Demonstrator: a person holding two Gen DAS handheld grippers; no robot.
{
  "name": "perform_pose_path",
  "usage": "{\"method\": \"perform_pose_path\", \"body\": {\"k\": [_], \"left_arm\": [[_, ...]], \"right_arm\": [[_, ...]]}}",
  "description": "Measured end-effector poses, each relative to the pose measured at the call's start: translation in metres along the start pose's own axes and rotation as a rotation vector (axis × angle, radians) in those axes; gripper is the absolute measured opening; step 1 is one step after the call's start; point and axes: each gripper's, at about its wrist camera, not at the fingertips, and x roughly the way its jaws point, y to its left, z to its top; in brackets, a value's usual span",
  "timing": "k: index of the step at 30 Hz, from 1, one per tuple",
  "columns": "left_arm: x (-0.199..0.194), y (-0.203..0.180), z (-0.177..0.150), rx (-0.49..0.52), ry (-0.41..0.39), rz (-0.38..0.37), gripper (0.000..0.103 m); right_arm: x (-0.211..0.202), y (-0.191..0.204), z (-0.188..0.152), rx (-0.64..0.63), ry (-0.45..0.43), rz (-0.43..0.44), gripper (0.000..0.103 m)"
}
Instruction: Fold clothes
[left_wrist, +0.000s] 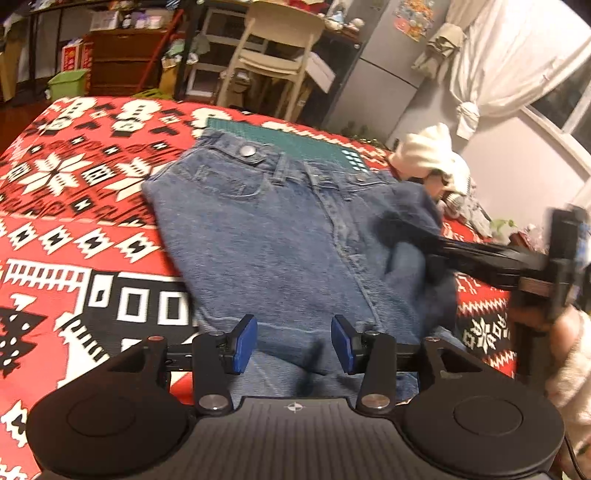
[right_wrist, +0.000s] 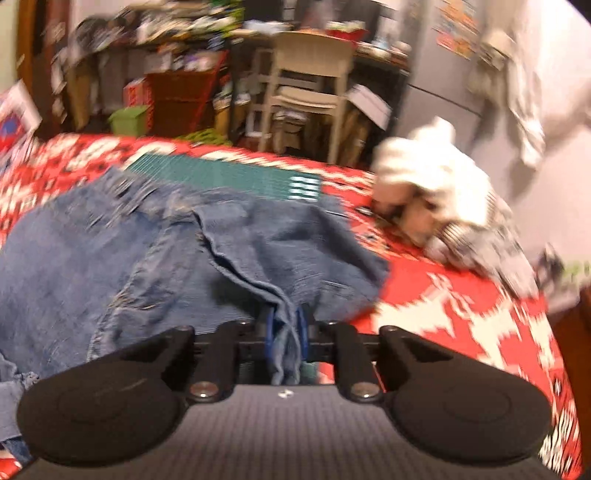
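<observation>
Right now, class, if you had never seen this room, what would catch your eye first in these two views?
The blue jeans lie spread in the middle of a loud red, black and white patterned blanket. The right gripper is shut on a bunched fold of their denim, while the left gripper hovers open above them. Behind, a white garment heap sits at the blanket's right edge.

A: What have I got on the bed?

B: I see one pair of blue denim jeans (left_wrist: 280, 236), front up, waistband at the far end, metal button showing.

A: Flat?

B: Left side lies flat. Right edge is lifted and bunched, a fold of it (right_wrist: 284, 295) raised off the surface.
</observation>
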Motion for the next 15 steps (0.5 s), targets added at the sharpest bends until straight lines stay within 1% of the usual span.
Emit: {"method": "perform_pose_path", "body": {"k": [3,5,7,9,11,13,15], "left_arm": [[0.001,0.008,0.002,-0.028,-0.006,0.002,0.044],[0.002,0.013,0.003,-0.039,-0.011,0.002,0.044],[0.002,0.016,0.004,-0.050,-0.016,0.002,0.044],[0.003,0.020,0.005,-0.066,-0.017,-0.004,0.044],[0.003,0.023,0.006,-0.079,-0.016,-0.011,0.044],[0.002,0.025,0.007,-0.088,-0.017,-0.012,0.044],[-0.001,0.025,0.007,-0.087,-0.023,0.002,0.044]], "right_arm": [[-0.018,-0.038,-0.014,0.159,0.010,0.006,0.012],[-0.027,-0.065,-0.030,0.283,0.035,0.023,0.012],[-0.034,-0.084,-0.048,0.381,0.064,0.041,0.012],[-0.041,-0.095,-0.067,0.428,0.089,0.041,0.011],[-0.045,-0.103,-0.081,0.447,0.090,0.036,0.014],[-0.051,-0.111,-0.090,0.511,0.086,0.041,0.019],[-0.055,-0.117,-0.093,0.553,0.080,0.033,0.020]]}}
